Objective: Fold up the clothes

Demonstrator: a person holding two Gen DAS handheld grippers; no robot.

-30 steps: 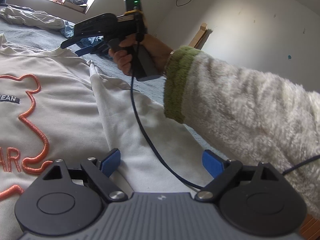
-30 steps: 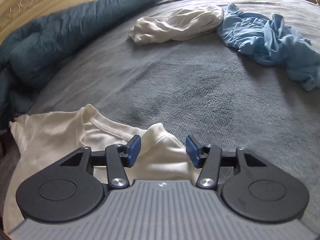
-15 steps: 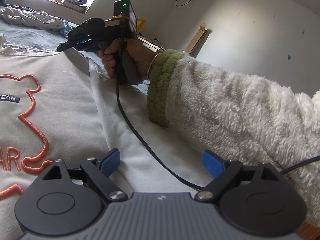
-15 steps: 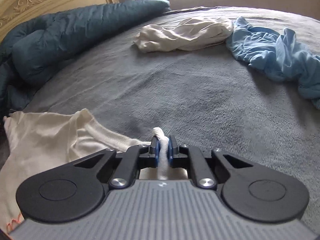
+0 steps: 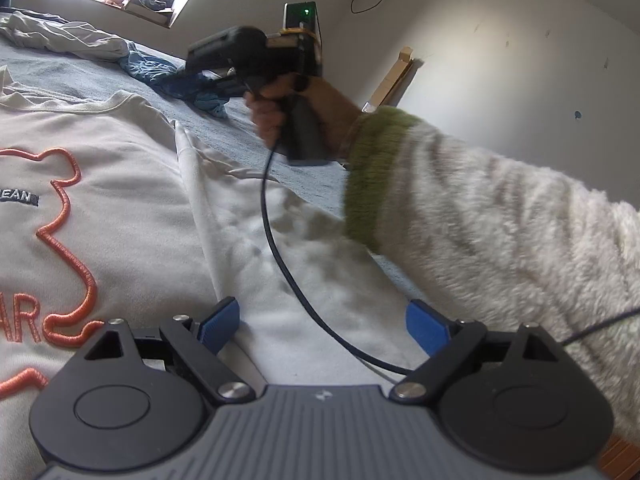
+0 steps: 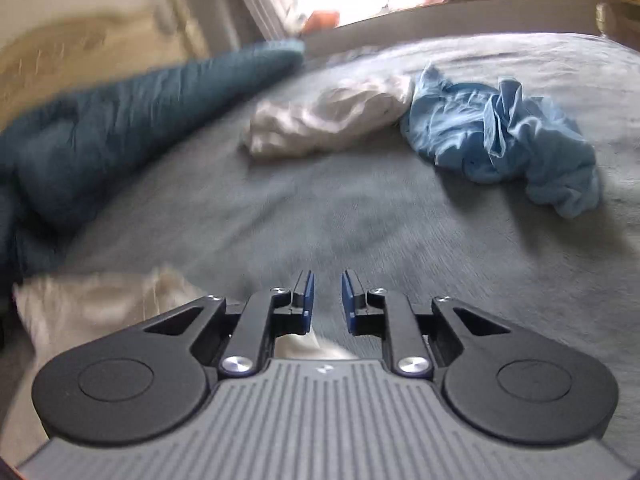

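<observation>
A: Item one, largest: the bed, grey cover, carrying all the laundry. Why there?

B: Likely because it gives a broad flat surface for folding. Item two: cream sweatshirt with an orange outline print, spread front up on the near part of the bed. Its collar lies toward the window end, so the long axis runs from the left tongs away up the bed. Its sleeve runs alongside the body.

A: Item three?

B: Two garments waiting, well apart from the sweatshirt: a crumpled blue one touching a bunched white one. A teal duvet is heaped along the headboard side.

A: Item four, the holders.

B: Left tongs: spread wide over the sleeve, gripping nothing, probably poised for a hold there. Right tongs: opening, a narrow gap, no cloth between the pads, only bed cover seen through it; a scrap of cream fabric shows lower, at the base. A hand carries them above the shoulder area.
</observation>
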